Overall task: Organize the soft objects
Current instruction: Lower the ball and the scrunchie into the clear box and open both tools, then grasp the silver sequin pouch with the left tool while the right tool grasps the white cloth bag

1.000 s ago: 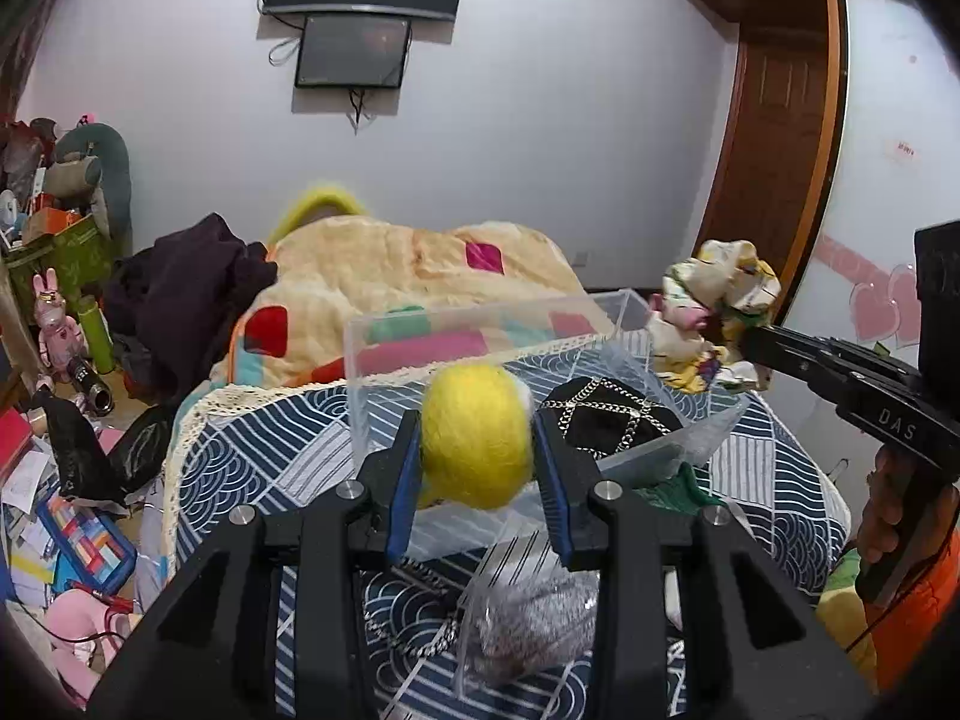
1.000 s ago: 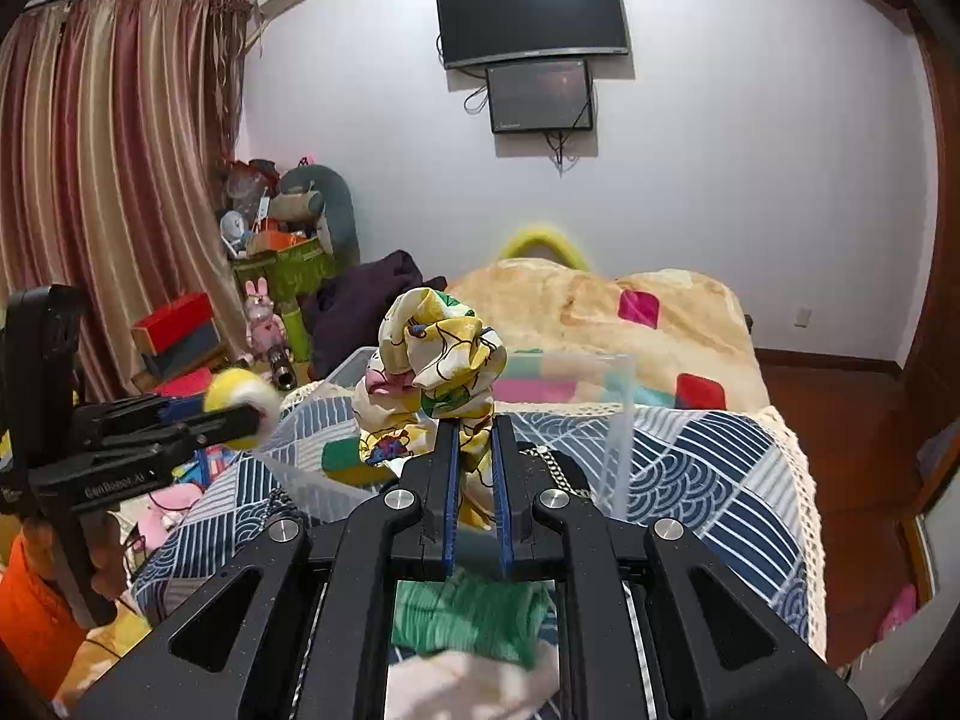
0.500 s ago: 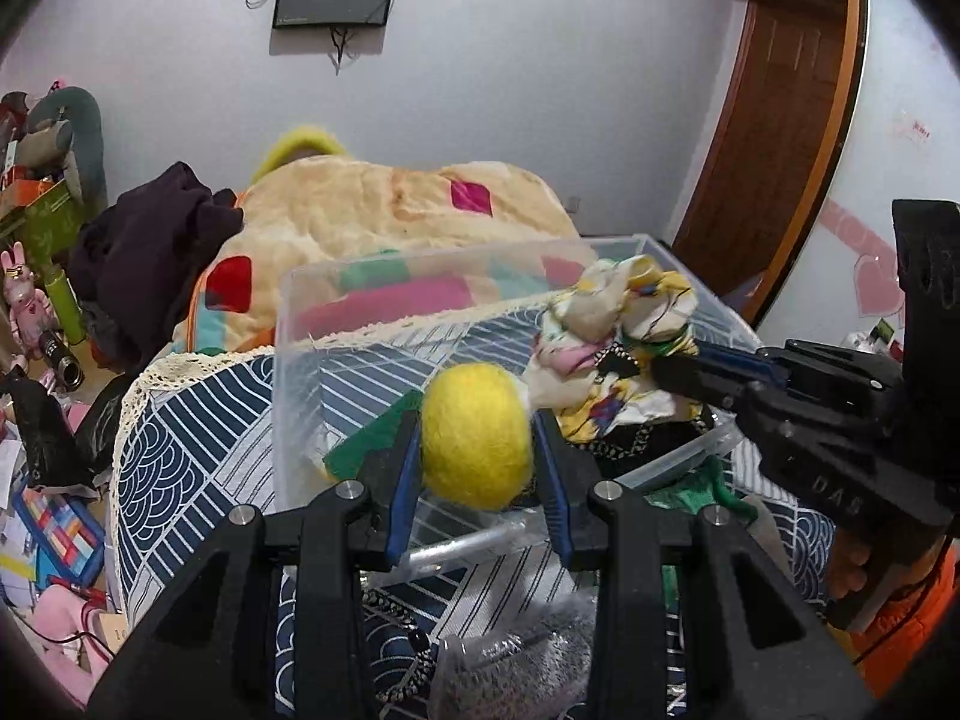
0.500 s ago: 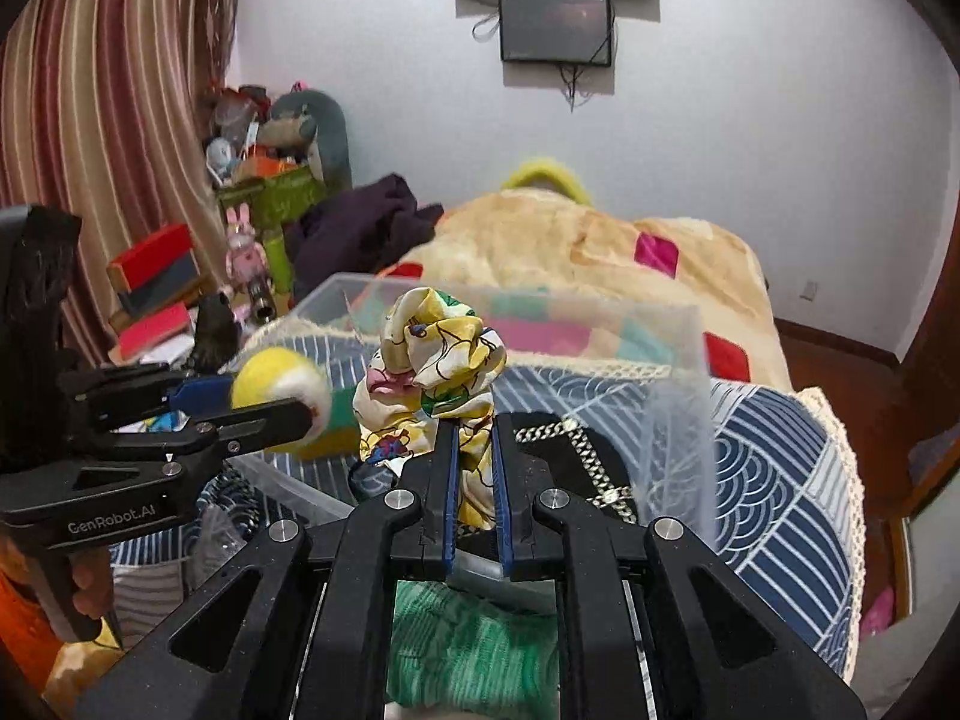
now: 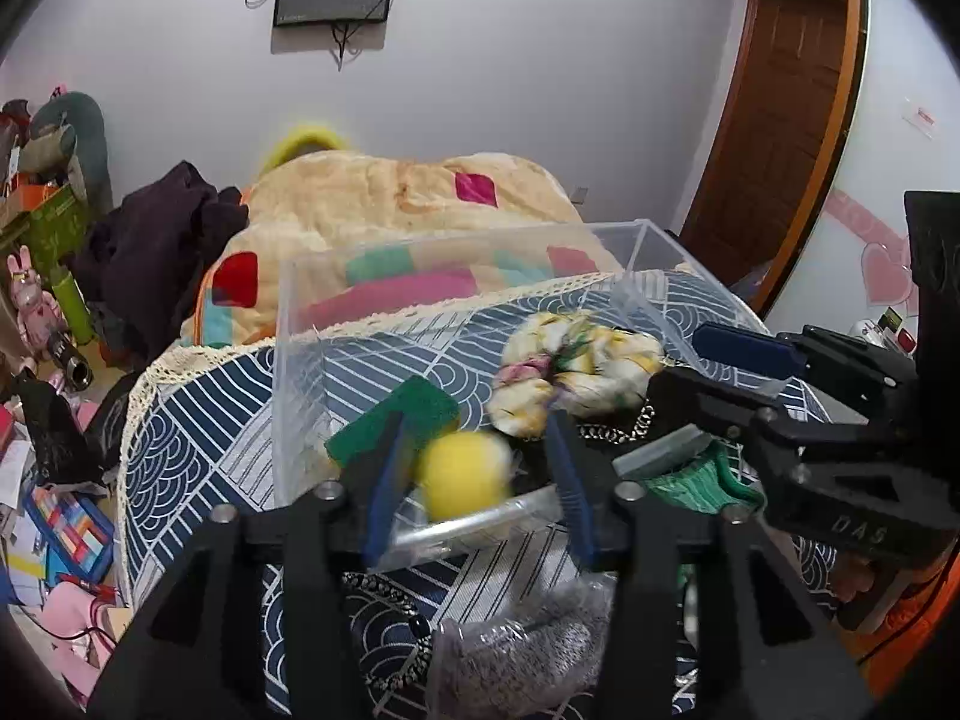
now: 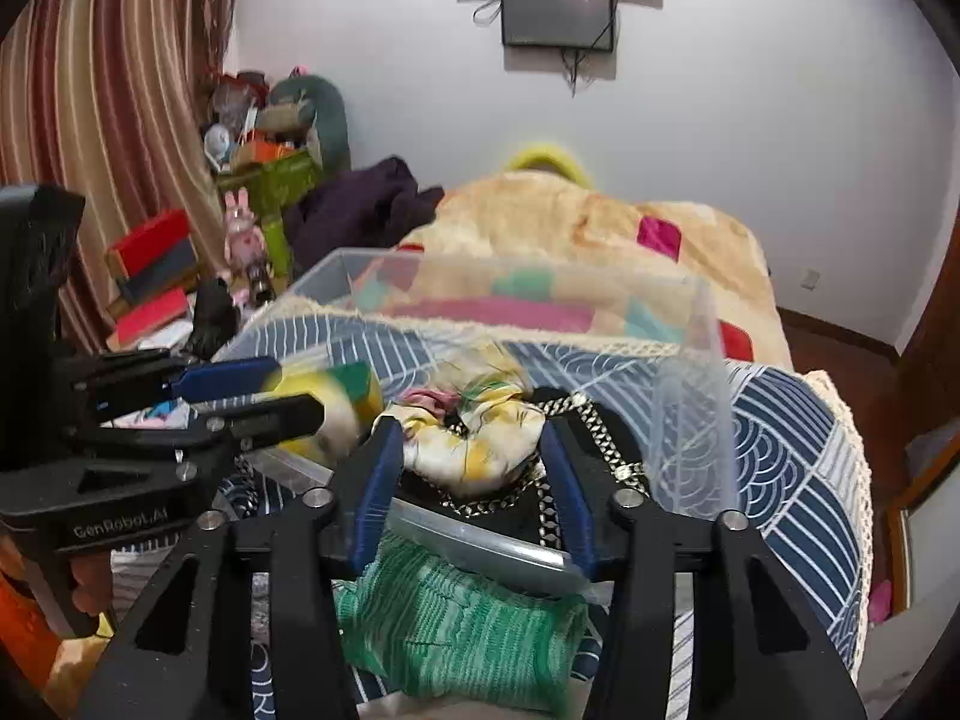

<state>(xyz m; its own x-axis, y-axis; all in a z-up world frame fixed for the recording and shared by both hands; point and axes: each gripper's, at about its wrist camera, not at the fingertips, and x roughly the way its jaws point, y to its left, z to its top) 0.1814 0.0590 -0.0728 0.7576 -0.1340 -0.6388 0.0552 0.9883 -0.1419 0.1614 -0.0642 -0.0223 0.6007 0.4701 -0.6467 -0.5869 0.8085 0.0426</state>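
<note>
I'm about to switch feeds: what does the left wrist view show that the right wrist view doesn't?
Only the left wrist view shows the wooden door, the bagged grey item below the left gripper, and the green sponge clearly.

Only the right wrist view shows the striped curtain and most of the green knit cloth.

Both show the clear bin, the floral scrunchie and blurred yellow ball inside it, and both grippers open, including the right gripper.
</note>
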